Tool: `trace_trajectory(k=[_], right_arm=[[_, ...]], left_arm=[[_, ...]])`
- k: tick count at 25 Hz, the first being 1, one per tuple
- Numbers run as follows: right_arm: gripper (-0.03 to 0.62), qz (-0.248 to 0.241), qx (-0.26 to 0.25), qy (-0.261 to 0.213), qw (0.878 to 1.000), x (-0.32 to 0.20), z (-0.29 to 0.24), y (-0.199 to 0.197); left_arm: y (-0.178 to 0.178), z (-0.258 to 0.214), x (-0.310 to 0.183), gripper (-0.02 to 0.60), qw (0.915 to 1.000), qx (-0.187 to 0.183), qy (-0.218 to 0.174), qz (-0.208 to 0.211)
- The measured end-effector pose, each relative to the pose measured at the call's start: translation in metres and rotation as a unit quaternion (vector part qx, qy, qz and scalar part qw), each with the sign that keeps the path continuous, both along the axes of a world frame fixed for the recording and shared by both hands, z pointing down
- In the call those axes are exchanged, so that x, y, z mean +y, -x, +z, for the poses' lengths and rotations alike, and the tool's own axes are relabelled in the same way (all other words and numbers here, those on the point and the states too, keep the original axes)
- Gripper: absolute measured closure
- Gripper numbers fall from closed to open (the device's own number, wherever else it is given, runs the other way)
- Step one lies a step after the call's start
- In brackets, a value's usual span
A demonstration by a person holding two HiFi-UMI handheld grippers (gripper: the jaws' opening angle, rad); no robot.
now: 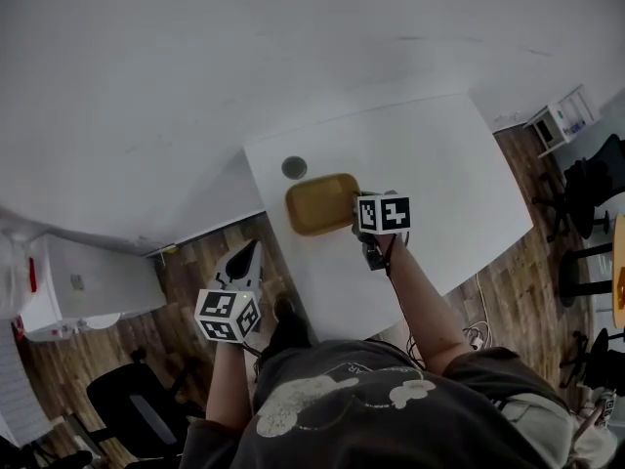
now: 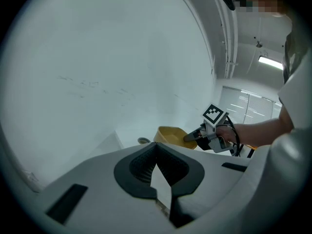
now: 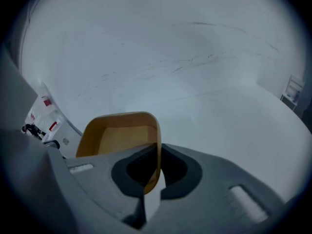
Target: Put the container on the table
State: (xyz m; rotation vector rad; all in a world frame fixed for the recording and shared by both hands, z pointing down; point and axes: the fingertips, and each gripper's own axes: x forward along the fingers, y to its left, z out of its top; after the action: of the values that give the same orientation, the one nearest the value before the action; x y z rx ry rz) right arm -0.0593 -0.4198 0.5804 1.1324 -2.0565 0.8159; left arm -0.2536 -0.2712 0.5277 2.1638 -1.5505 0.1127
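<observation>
A yellow-brown shallow container point(image 1: 318, 203) is over the left part of the white table point(image 1: 459, 184); whether it rests on the top or hangs just above it I cannot tell. My right gripper point(image 1: 357, 211) is shut on its right rim, and in the right gripper view the thin rim point(image 3: 157, 145) runs between the closed jaws of my right gripper point(image 3: 158, 152). My left gripper point(image 1: 240, 262) hangs over the wooden floor, left of the table's near corner, shut with nothing in it. From the left gripper view, the left gripper point(image 2: 157, 146) looks toward the container point(image 2: 170, 134) and the right gripper point(image 2: 195, 136).
A small round grey object point(image 1: 294, 167) lies on the table just behind the container. A white cabinet point(image 1: 88, 286) and a black chair point(image 1: 146, 408) stand at the left. More chairs point(image 1: 596, 189) and a white rack point(image 1: 562, 120) are at the right.
</observation>
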Motion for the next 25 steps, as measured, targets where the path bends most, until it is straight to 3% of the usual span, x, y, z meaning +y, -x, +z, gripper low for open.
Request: trace_trajectory(k=[9, 14, 25], right_arm=[[0.592, -0.009, 0.04, 0.007, 0.999, -0.049, 0.035, 0.056], [0.592, -0.017, 0.052, 0.004, 0.998, -0.075, 0.042, 0.083], [0.591, -0.028, 0.067, 0.005, 0.997, -0.112, 0.056, 0.108]], left_arm=[[0.046, 0.021, -0.04, 0.584, 0.9999, -0.007, 0.011, 0.006], [0.068, 0.031, -0.056, 0.584, 0.9998, 0.008, 0.017, 0.001], [0.083, 0.044, -0.074, 0.584, 0.9994, 0.018, 0.028, 0.006]])
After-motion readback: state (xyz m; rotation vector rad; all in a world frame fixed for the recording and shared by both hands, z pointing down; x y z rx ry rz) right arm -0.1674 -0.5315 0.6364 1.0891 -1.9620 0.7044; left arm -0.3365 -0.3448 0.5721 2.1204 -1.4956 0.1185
